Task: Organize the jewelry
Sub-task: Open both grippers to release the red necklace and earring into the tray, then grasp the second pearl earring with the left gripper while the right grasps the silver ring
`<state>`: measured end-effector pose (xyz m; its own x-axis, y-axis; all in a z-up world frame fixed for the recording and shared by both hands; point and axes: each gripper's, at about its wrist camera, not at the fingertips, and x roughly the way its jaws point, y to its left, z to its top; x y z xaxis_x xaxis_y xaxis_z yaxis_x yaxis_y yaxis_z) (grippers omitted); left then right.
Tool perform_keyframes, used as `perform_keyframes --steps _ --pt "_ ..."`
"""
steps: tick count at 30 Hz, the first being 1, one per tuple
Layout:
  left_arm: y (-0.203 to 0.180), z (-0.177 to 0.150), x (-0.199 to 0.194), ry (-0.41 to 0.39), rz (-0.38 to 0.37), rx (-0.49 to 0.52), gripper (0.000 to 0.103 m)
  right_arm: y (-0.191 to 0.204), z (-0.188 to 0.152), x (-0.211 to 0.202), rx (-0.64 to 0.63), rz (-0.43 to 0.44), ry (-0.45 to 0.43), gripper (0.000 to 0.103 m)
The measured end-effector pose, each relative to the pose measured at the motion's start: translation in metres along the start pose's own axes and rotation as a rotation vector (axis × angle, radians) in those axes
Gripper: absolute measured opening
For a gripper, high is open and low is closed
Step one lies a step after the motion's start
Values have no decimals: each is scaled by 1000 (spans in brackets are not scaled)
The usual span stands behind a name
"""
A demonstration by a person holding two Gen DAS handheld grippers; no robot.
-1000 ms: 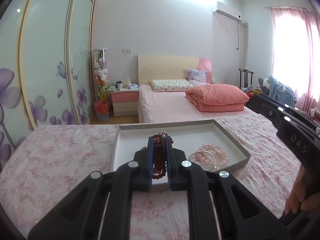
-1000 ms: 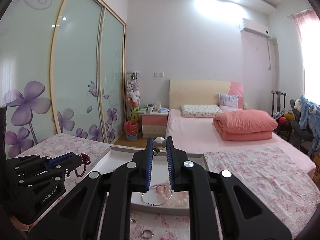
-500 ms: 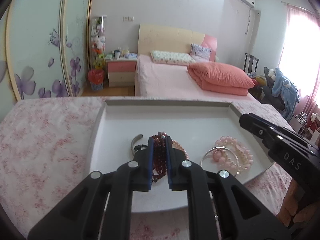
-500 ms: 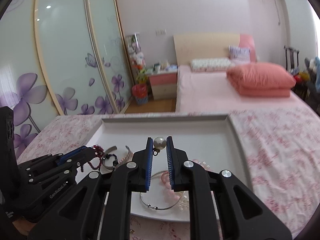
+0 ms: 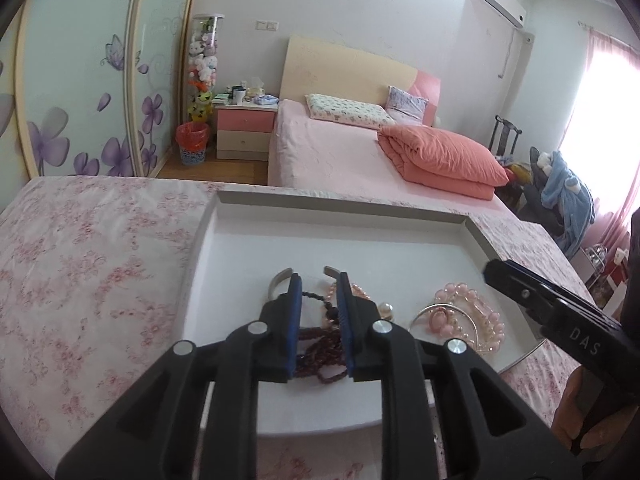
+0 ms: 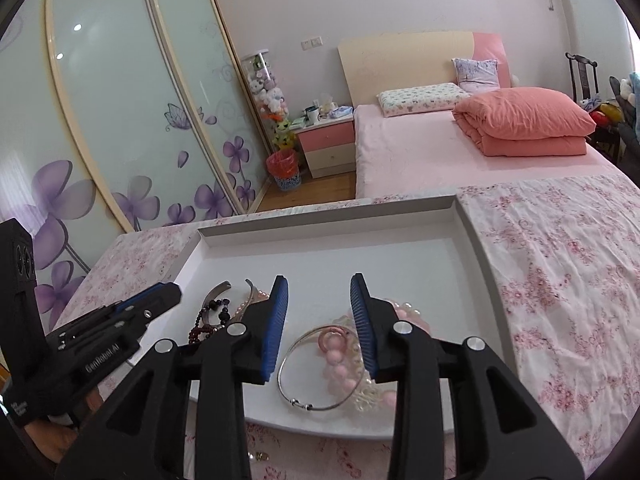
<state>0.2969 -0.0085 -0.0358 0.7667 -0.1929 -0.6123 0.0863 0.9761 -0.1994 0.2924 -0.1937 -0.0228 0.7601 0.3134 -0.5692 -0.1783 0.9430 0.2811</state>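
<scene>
A grey-rimmed white tray (image 5: 344, 204) (image 6: 320, 222) lies on a pink floral cloth. My left gripper (image 5: 319, 280) is open over it, and the dark red bead string (image 5: 320, 346) (image 6: 204, 326) lies in the tray between the jaws. A pearl earring (image 5: 386, 309) rests just right of them. My right gripper (image 6: 319, 286) is open and empty above a silver bangle (image 6: 312, 376) and pink bead bracelets (image 6: 340, 356) (image 5: 472, 312). A silver cuff (image 5: 280, 278) (image 6: 218, 292) lies further back in the tray.
A small ring (image 6: 262, 456) lies on the cloth (image 5: 80, 264) in front of the tray. Beyond the table stand a pink bed (image 6: 460, 148), a nightstand (image 5: 244, 128), a red bin (image 5: 192, 142) and sliding wardrobe doors (image 6: 120, 100).
Both grippers dropped lower over the tray and opened. The left let go of the red bead string, the right let go of the pearl earring; both now lie in the tray.
</scene>
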Motion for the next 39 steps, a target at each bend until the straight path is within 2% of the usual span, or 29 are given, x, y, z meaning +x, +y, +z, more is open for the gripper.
perform_keyframes --steps 7,10,12,13,17,24,34,35,37,39 --pt "10 -16 -33 1 38 16 38 1 -14 -24 -39 -7 21 34" --pt "14 -31 -45 31 76 47 55 3 -32 -32 -78 0 90 34" --pt "18 -42 -52 61 103 56 73 6 -43 -32 -107 11 145 34" --pt "21 -48 -54 78 116 56 77 9 -54 -32 -140 16 188 34" --pt "35 -63 -59 131 149 28 90 26 -85 -33 -245 15 269 34" --pt "49 -73 -68 167 179 2 99 40 -97 -25 -307 -24 293 34" --pt "38 -76 -68 186 169 17 99 38 -98 -20 -316 -55 289 34" --pt "38 -76 -69 184 158 15 99 39 -98 -20 -320 -54 288 33" --pt "35 -77 -69 183 149 14 99 38 -98 -21 -321 -45 286 23" --pt "32 -77 -69 180 127 18 99 37 -98 -22 -320 -56 283 23"
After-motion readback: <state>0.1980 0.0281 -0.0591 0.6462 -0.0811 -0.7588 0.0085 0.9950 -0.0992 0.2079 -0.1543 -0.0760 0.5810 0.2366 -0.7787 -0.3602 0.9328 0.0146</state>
